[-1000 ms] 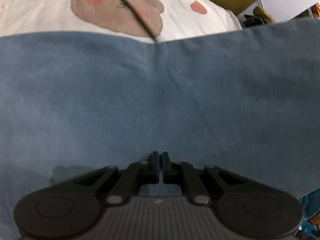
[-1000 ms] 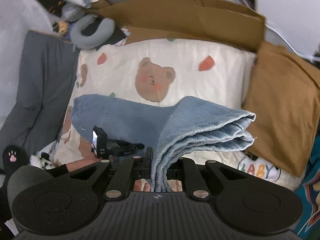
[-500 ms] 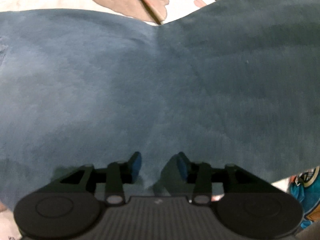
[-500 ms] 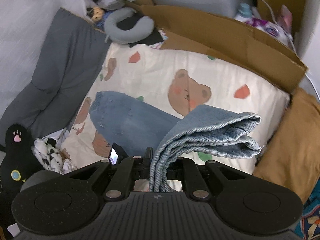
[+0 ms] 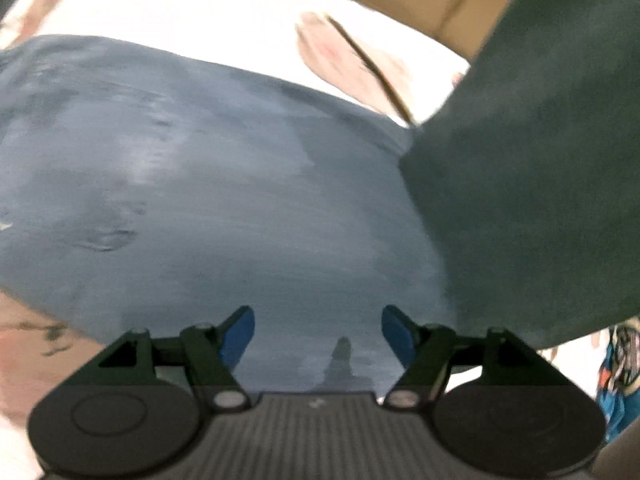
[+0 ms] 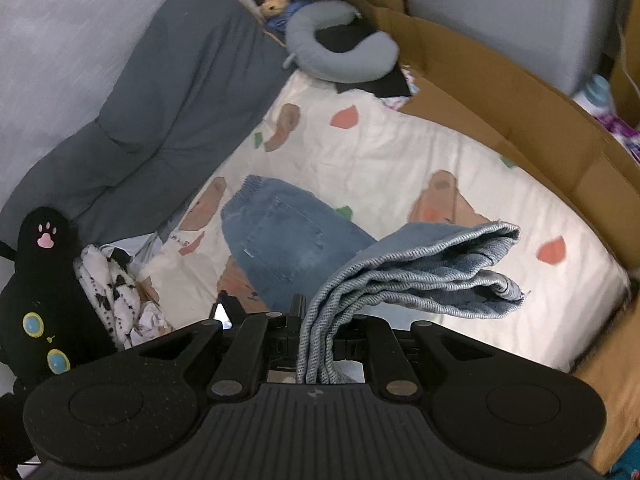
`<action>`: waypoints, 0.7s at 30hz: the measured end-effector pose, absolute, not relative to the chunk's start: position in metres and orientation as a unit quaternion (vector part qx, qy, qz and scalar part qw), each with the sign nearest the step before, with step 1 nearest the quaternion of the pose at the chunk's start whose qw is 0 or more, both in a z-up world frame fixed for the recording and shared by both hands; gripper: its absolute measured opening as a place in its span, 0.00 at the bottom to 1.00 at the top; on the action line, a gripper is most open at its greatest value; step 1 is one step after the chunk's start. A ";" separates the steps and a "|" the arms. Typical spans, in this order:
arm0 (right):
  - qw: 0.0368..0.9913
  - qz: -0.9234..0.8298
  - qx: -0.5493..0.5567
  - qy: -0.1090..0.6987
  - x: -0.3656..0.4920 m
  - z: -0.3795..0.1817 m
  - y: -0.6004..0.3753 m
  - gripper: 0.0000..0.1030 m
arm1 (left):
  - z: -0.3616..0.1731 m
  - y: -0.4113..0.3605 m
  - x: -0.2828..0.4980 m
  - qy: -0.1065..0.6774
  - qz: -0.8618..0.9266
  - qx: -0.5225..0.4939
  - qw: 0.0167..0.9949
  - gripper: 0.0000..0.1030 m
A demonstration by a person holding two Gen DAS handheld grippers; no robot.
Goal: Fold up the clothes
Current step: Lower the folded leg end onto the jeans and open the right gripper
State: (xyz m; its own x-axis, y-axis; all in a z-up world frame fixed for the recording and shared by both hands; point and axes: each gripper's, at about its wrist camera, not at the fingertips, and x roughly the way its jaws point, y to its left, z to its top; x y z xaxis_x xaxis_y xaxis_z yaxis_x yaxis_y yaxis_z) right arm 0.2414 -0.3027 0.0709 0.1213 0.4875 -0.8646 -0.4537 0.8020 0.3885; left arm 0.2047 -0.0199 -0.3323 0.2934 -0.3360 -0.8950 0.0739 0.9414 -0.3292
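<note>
Nearest the lens in the left wrist view, the left gripper point(image 5: 318, 334) stands with its blue-padded fingers point(image 5: 236, 336) spread wide and nothing between them; a second ago the same jaws were pressed together low on the cloth, and half a second ago they were parting, so the left side has let go of the jeans point(image 5: 208, 184). Just beyond those fingers the denim lies flat and broad on the bear-print sheet point(image 5: 240, 28), while a raised dark flap of the same garment hangs at the right of that view. In the right wrist view, the right gripper point(image 6: 320, 340) is clamped on the bunched leg ends point(image 6: 424, 272), several hemmed layers stacked and lifted clear of the bed, as in both earlier frames; the camera now looks from higher and further back, so more of the bed shows. Beyond the lifted hems, the waistband and back-pocket part of the jeans point(image 6: 280, 240) rests flat on the sheet, near the grey cushion point(image 6: 180, 80) along the wall. Farther off lie a grey neck pillow point(image 6: 340, 56) and a cardboard wall point(image 6: 520, 112). Judged from this, the seat end is anchored by its own weight and the leg ends are being carried over it; the fold appears under way, with the layers still to be laid down.
</note>
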 end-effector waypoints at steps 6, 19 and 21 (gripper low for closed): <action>0.738 0.329 0.004 0.589 0.258 0.063 -0.251 0.09 | -0.321 0.024 0.188 0.560 -0.083 -0.136 0.813 0.74; 0.715 0.334 0.012 0.614 0.300 0.007 -0.159 0.09 | -0.300 0.097 0.157 0.534 -0.003 -0.201 0.821 0.75; 0.712 0.331 0.016 0.619 0.305 -0.007 -0.148 0.09 | -0.298 0.106 0.155 0.532 0.007 -0.206 0.821 0.75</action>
State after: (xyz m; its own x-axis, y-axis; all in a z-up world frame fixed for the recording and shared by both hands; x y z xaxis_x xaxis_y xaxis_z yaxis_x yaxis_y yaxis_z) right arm 0.3050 -0.1475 -0.0066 0.0139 0.4906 -0.8713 -0.4519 0.7804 0.4322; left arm 0.1551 0.1061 -0.2984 0.4330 -0.2078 -0.8771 -0.2309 0.9151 -0.3307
